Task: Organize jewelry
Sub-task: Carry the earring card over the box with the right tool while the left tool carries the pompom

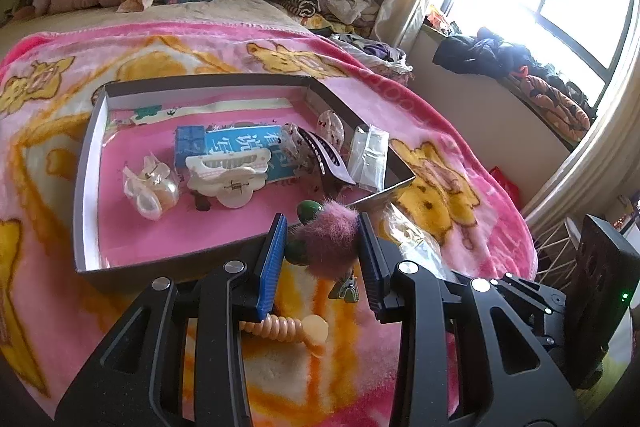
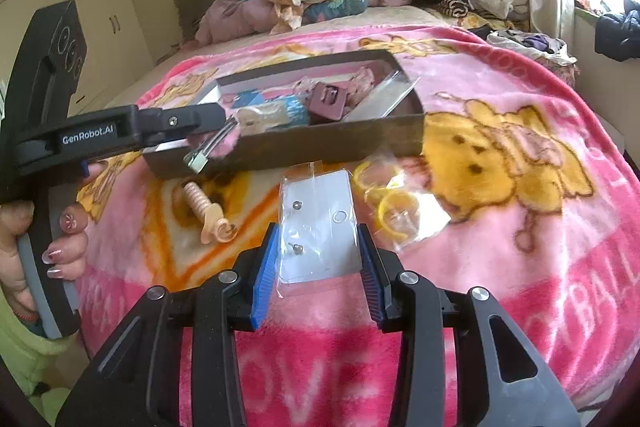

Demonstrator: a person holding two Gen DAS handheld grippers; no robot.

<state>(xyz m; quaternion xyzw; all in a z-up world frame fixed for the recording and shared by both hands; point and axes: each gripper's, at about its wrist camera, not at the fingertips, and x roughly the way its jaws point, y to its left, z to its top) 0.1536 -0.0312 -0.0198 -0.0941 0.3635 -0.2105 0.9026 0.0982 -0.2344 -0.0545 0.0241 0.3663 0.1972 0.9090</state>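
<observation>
Pink fluff fills the gap of the left tongs (image 1: pixel 323 249): a fuzzy pom-pom hair clip (image 1: pixel 328 239) with green beads, pinched between the blue pads, its metal clip end hanging below. It is held just over the near wall of the dark shallow box (image 1: pixel 86 163) on the bed's pink blanket (image 1: pixel 460 131). Ahead of these tongs, inside the box, lie a white claw clip (image 1: pixel 226 177), a pale bow clip (image 1: pixel 150 187), a blue printed card (image 1: pixel 240 147) and a clear packet (image 1: pixel 368 155) leaning on the far right wall; several patterned clips beside it blur together. Under the tongs a peach spiral hair tie (image 1: pixel 280 329) is half hidden by the fingers.

The right tongs (image 2: pixel 319 267) stand wide, one pad at each side of a clear earring packet (image 2: pixel 318 227) on the blanket; whether the pads touch it is hard to say. Right of it lies a crumpled bag of yellow hoops (image 2: pixel 390 203), too glossy to read. To their left the other handle, gripped by a hand (image 2: pixel 36 247) with painted nails, is cut off at the frame edge.
</observation>
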